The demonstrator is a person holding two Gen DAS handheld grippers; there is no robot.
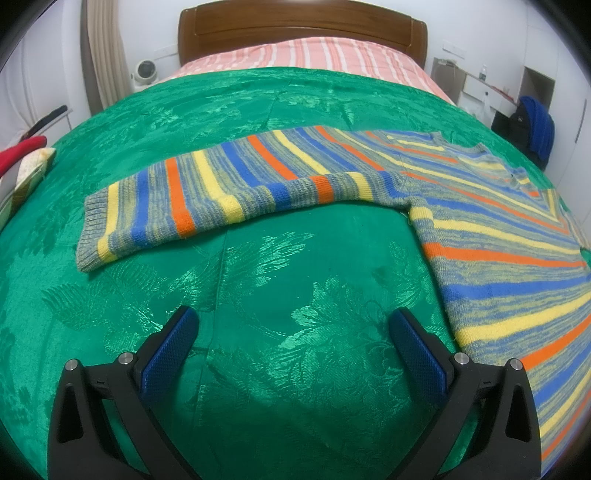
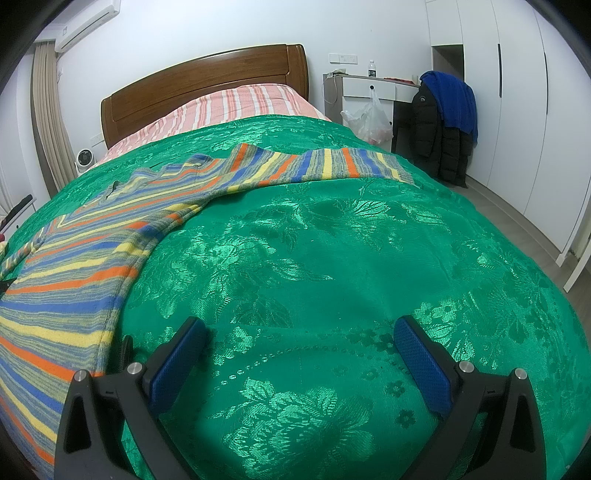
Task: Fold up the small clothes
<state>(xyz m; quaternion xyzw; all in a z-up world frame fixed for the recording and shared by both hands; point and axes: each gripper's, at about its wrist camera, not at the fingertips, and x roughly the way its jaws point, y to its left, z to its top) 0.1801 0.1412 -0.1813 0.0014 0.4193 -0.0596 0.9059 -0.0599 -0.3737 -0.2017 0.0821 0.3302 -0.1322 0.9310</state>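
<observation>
A striped knit sweater [image 1: 491, 236] in blue, yellow, orange and grey lies flat on the green bedspread [image 1: 295, 280]. In the left wrist view its left sleeve [image 1: 207, 199] stretches out to the left, beyond my left gripper [image 1: 293, 325], which is open and empty above bare bedspread, left of the sweater's body. In the right wrist view the sweater [image 2: 74, 266] fills the left side and its other sleeve [image 2: 332, 164] stretches right. My right gripper [image 2: 301, 334] is open and empty, just right of the sweater's lower edge.
The bed has a wooden headboard [image 1: 303, 31] and pink striped sheet [image 1: 314, 55]. A small fan [image 1: 144, 72] stands at the left. A desk [image 2: 373, 83] with hanging bag and a chair with dark and blue jackets [image 2: 447, 122] stand at the right, by white wardrobes [image 2: 517, 92].
</observation>
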